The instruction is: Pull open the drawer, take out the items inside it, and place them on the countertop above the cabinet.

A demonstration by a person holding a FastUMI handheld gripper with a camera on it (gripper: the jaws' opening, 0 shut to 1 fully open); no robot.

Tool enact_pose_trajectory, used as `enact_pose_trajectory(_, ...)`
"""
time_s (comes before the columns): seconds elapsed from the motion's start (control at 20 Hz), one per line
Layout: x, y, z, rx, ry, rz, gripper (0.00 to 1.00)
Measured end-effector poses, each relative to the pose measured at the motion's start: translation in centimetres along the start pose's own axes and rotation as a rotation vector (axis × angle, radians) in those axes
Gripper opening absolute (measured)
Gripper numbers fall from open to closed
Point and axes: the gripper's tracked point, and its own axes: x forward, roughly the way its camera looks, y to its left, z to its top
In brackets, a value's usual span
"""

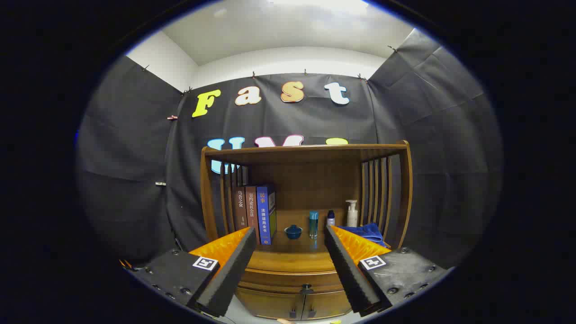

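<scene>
- Hanging released, the claw (290, 252) holds nothing, its fingers (229, 270) spread wide before the cabinet (407, 193).
- Between the fingers lies the shut drawer (288, 279), its knob (306, 286) ahead.
- On the tabletop (292, 252) beyond stand books (254, 211), a bowl (293, 231), bottles (313, 224) and a blue cloth (366, 231).

The gripper (290, 252) hangs wide open, nothing between its fingers — open air ahead to the closed drawer (288, 280) and its knob (306, 288). On the countertop (288, 260), the near middle lies bare; books (255, 213) crowd the left, a cloth (365, 232) the right, small bowl (293, 231) and bottles (313, 224) farther back.
</scene>
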Motion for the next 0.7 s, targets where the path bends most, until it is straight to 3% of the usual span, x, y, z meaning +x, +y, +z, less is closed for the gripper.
enact_pose_trajectory(0.7,0.8,0.1,-1.7,-0.015,0.052,0.017,0.99)
